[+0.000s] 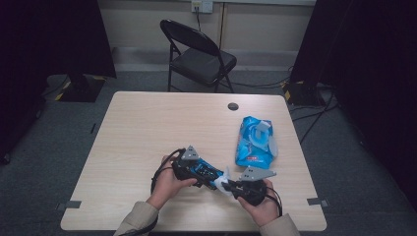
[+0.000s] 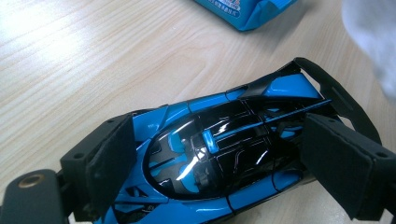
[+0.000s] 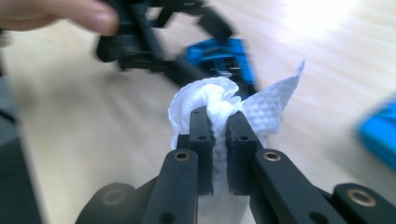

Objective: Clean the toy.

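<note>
Wiping under way: left gripper (image 1: 196,172) clamps the blue toy car (image 2: 219,154) as right gripper (image 3: 218,122), pinching a white wipe (image 3: 210,100), must press in at the car's 3 o'clock end.

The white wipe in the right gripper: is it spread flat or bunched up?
Bunched up. The white wipe is crumpled into a wad pinched between the right gripper fingers, with one corner sticking out.
</note>
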